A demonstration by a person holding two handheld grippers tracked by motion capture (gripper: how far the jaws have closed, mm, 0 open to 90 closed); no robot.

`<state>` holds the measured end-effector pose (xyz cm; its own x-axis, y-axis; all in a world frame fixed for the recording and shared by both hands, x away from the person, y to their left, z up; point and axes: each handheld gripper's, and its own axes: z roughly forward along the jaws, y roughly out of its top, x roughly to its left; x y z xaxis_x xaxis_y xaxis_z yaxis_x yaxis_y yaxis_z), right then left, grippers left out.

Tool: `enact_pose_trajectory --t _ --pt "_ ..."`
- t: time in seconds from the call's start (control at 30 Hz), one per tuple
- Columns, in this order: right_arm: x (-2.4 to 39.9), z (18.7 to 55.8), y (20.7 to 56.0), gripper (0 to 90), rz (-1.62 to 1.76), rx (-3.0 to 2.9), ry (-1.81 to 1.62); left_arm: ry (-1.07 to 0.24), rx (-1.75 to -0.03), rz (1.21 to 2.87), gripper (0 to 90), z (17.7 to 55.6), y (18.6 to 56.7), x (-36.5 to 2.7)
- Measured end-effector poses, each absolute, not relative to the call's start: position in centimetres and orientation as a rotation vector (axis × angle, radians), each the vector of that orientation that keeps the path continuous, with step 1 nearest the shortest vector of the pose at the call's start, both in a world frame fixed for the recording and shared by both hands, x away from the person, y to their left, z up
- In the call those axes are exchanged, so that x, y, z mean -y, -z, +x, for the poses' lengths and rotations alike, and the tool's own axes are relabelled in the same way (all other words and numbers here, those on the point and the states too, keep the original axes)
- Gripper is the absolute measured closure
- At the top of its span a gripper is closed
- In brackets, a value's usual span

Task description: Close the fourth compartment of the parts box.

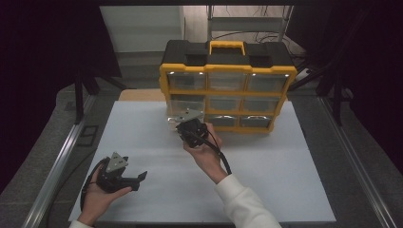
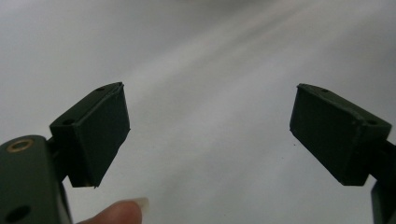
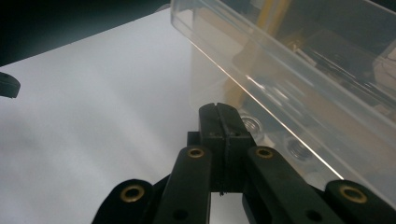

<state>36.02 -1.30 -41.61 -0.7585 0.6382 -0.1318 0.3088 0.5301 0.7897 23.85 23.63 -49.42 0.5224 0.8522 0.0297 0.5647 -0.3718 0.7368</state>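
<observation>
r hand-held gripper (image 3: 218, 116) jaws together at clear drawer (image 3: 299, 70); l hand-held gripper (image 2: 210, 126) jaws apart, empty.

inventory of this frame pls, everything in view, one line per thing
organizer cabinet: 1, yellow frame with black top and yellow handle, far middle of the table, nine clear drawers in three rows
clear drawer: 1, transparent, bottom-left of the cabinet, pulled partly out, right next to the right gripper's tips
table: 1, white top, under everything
metal shelf rack: 1, grey, behind the cabinet
left gripper: 1, black, jaws wide open with nothing between, low over the near left of the table
right gripper: 1, black, jaws shut, at the pulled-out drawer
hands: 2, left and right, each holding a gripper; right sleeve white
</observation>
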Motion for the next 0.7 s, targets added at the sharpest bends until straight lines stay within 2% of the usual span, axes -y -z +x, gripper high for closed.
enact_pose_trajectory --t 0.7 --pt "2.05 35.84 40.99 90.0 0.814 -2.34 -1.101 -0.534 -1.151 2.094 12.8 23.9 49.52 -23.56"
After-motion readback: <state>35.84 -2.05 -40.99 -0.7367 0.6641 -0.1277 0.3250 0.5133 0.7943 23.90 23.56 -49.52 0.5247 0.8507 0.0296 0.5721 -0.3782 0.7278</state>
